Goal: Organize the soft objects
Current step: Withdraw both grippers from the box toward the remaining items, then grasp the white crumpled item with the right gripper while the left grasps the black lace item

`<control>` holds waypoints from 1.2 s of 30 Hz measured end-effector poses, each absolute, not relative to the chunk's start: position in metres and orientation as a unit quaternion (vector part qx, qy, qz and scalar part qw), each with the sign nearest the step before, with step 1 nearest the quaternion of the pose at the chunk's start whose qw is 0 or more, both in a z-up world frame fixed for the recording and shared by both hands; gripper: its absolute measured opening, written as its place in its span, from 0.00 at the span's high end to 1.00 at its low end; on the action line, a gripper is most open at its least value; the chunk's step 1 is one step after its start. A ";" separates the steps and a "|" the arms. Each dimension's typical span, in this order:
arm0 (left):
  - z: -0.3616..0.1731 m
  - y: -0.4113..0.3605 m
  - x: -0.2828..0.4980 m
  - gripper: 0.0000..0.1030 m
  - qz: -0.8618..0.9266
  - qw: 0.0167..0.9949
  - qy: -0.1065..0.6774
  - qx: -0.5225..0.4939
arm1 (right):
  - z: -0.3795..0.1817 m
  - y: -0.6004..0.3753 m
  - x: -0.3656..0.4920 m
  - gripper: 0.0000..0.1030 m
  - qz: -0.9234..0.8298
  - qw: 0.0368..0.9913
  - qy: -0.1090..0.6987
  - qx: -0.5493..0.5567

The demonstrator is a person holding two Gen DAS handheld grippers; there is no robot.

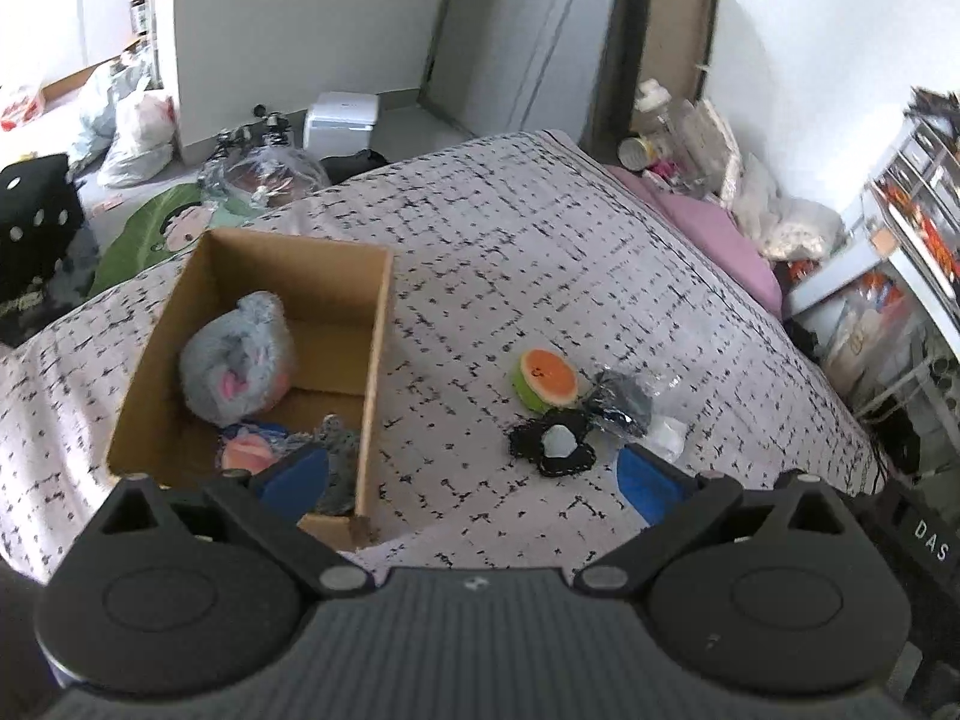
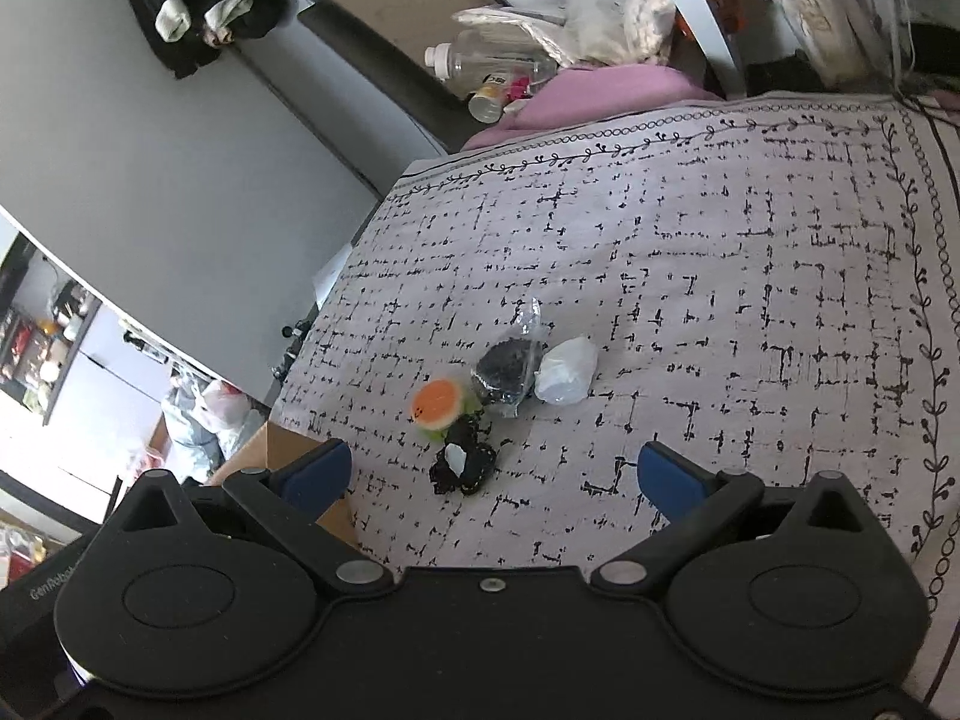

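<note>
Left wrist view shows the left gripper [image 1: 474,480] spread wide and empty above the bedspread [image 1: 540,252], its left finger over the cardboard box [image 1: 372,360], which holds a grey plush [image 1: 237,360] and a pink toy [image 1: 246,455]. Beside the box, mid-bedspread, lie an orange-faced plush [image 1: 547,379], a black crocheted piece [image 1: 555,450] and a bagged dark item [image 1: 621,402]. The right gripper [image 2: 492,477] hangs open, empty, above them, near a white bundle [image 2: 567,378].

Soft, bright daylight, faint shadows, strong fisheye bending and blurred edges
</note>
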State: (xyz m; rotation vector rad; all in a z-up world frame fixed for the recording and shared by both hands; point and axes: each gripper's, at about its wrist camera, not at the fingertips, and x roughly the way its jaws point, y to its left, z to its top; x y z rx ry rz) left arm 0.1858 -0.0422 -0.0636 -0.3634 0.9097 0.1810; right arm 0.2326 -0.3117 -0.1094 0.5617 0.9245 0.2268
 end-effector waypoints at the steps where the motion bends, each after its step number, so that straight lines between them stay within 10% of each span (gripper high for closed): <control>1: -0.064 -0.044 0.188 0.02 0.083 0.879 0.436 -0.172 | -0.112 -0.313 0.235 0.00 0.112 0.846 0.442 0.275; 16: -0.091 -0.067 0.231 0.05 0.051 0.881 0.435 -0.179 | -0.141 -0.328 0.273 0.03 0.091 0.818 0.455 0.340; 36: -0.156 -0.096 0.291 0.39 0.055 0.856 0.479 -0.186 | -0.188 -0.339 0.324 0.45 0.037 0.778 0.485 0.398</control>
